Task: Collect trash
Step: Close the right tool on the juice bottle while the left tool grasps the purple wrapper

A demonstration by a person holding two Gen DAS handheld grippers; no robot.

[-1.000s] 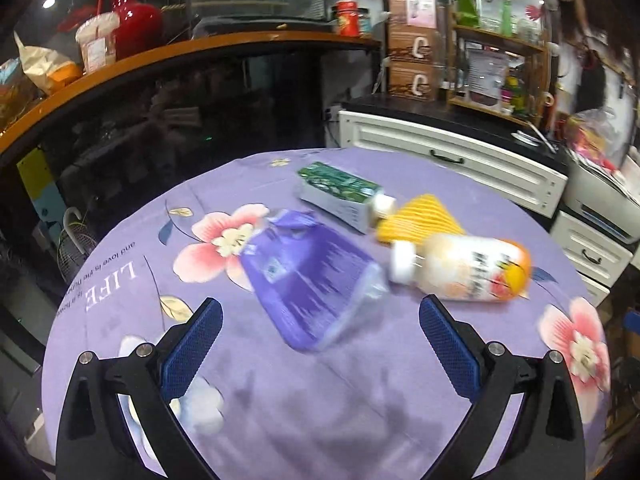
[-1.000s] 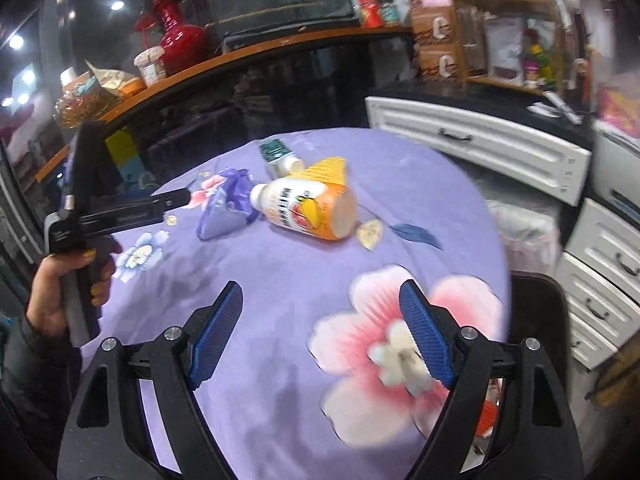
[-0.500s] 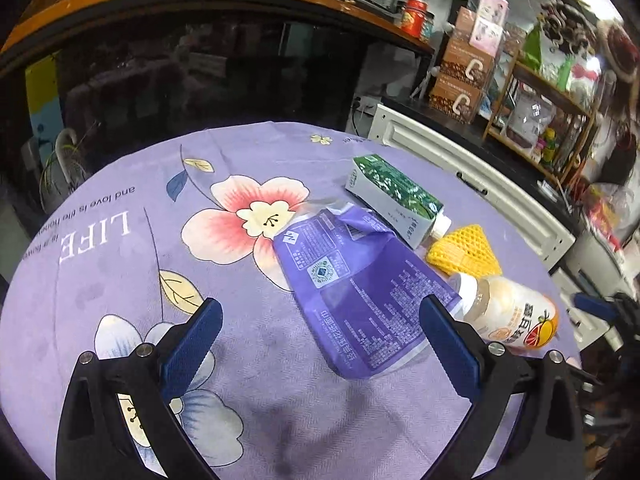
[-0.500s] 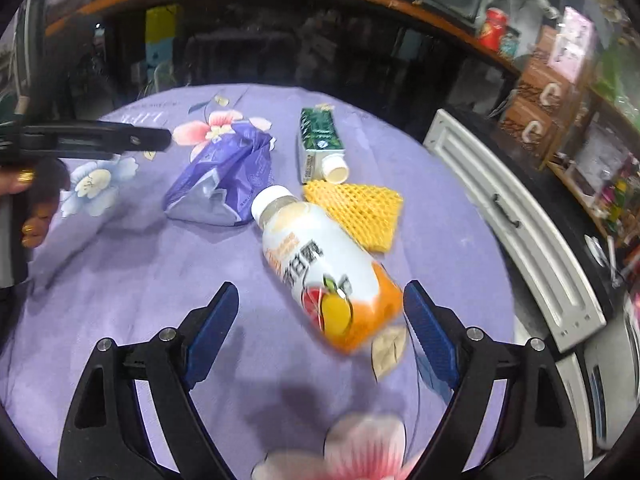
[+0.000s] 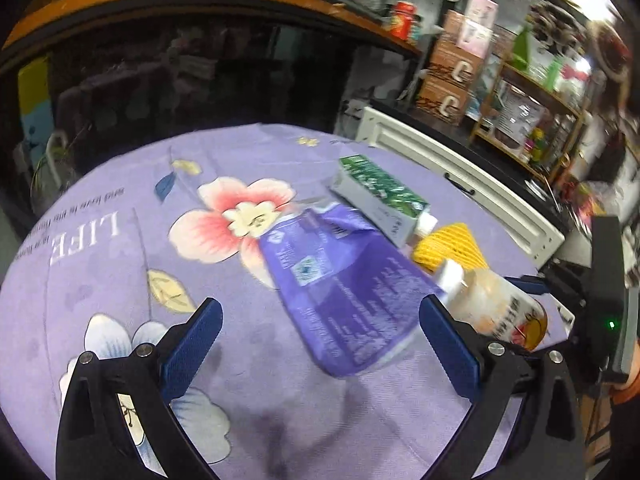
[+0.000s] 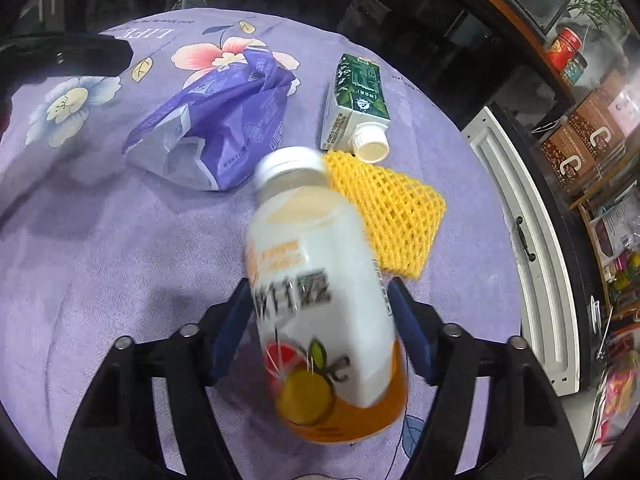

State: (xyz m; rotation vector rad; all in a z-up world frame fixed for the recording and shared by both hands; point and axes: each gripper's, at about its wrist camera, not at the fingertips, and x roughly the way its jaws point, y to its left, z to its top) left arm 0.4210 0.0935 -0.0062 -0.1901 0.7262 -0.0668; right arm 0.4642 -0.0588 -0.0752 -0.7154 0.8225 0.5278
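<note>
Barely begun: right gripper [image 6: 322,320] closed around the juice bottle [image 6: 320,296] lying on the purple tablecloth [image 6: 120,240], left gripper [image 5: 316,336] wide open and empty above the purple bag [image 5: 344,280], with green carton [image 6: 358,100] and yellow foam net [image 6: 396,216] uncollected beside them.

Our left gripper [image 5: 316,332] hangs with its jaws spread wide. Our right gripper [image 6: 320,332] has both pads pressed inward, gripping.
</note>
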